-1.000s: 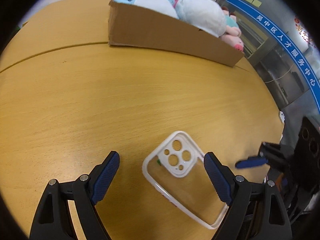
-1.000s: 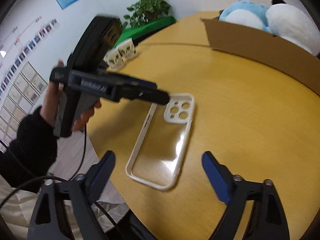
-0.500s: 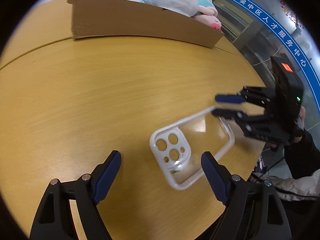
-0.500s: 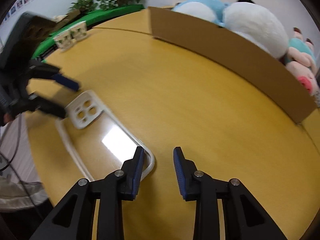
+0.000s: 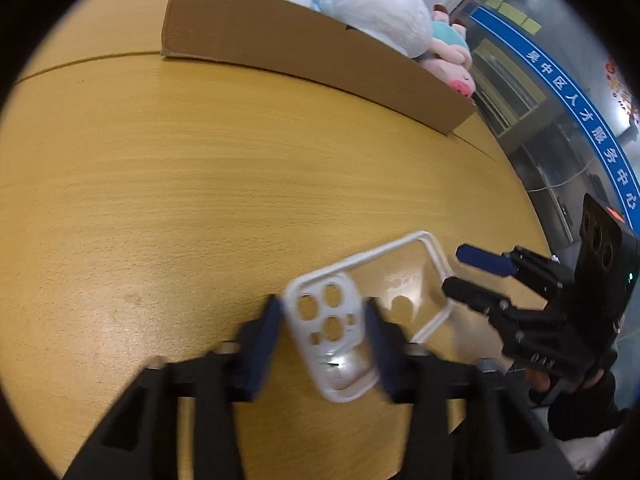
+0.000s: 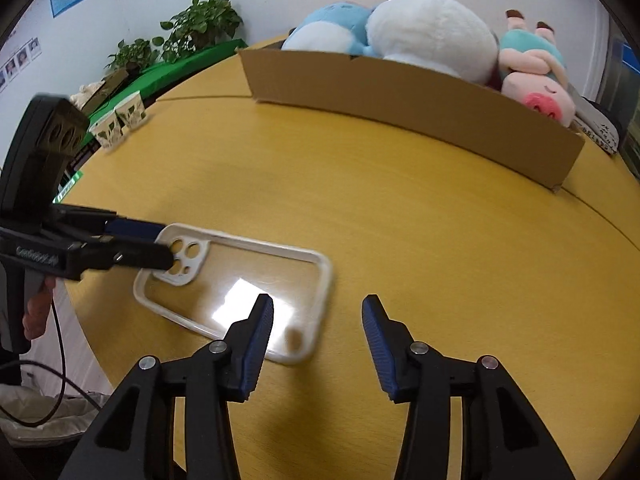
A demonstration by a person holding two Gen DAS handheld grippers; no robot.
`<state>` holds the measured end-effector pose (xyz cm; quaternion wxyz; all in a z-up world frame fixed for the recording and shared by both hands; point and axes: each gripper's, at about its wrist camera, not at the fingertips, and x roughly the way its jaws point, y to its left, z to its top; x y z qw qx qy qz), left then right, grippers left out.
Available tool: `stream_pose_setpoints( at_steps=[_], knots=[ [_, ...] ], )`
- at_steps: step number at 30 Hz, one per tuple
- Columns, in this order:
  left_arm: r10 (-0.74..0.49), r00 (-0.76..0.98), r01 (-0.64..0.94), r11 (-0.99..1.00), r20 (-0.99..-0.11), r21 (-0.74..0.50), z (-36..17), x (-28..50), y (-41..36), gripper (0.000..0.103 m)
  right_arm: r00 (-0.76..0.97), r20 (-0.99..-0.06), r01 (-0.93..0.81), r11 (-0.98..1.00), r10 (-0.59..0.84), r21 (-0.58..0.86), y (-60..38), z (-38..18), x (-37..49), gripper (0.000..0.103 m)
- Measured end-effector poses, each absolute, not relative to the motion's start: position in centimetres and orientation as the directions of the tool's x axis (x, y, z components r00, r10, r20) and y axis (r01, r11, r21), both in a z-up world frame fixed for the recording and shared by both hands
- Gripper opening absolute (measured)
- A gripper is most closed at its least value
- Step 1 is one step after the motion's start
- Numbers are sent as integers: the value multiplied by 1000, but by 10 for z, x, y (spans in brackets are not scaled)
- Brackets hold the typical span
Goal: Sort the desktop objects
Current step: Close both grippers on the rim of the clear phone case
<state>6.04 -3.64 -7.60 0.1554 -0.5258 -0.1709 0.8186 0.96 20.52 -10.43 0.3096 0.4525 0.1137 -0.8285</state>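
Round wooden table (image 6: pixel 400 208) | two patterned paper cups (image 6: pixel 118 122) near its far left edge | potted green plants (image 6: pixel 200 26) behind them on a green surface | blue banner (image 5: pixel 580 120) with white Chinese characters on glass wall

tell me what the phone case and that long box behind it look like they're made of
Phone case: looks like clear glossy plastic with a whitish, probably rubbery rim; the wood shows through and a bright glare sits on it. Box: plain brown cardboard, matte, with raw cut edges and a folded corner.
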Motion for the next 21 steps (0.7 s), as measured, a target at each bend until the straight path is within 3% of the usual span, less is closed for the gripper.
stream_pose_setpoints(
  at_steps=[1, 4, 6, 8, 15, 21],
  knots=[
    [431, -399, -69, -894, -809, -442, -76, 59, -37, 15, -407, -823, 607, -791, -396, 80, 198, -109, 10, 49],
    [426, -402, -48, -894, -811, -446, -78, 56, -39, 11, -427, -842, 565, -825, -328, 35, 192, -118, 6, 39],
    [423, -406, -43, -894, -810, -445, -78, 56, -38, 11, -434, -841, 534, -844, -322, 47, 200, -117, 2, 16],
    [417, -410, -41, -897, -811, -440, -78, 52, -36, 11, -441, -841, 518, -854, -313, 46, 205, -116, 1, 8],
    [405, -400, -30, -903, -823, -430, -77, 31, -30, 8, -453, -835, 474, -877, -314, 73, 220, -114, 2, 8],
    [388, -456, -38, -907, -801, -418, -52, 11, -28, 7, -550, -761, 458, -886, -343, 68, 223, -83, -11, 7]
  ],
)
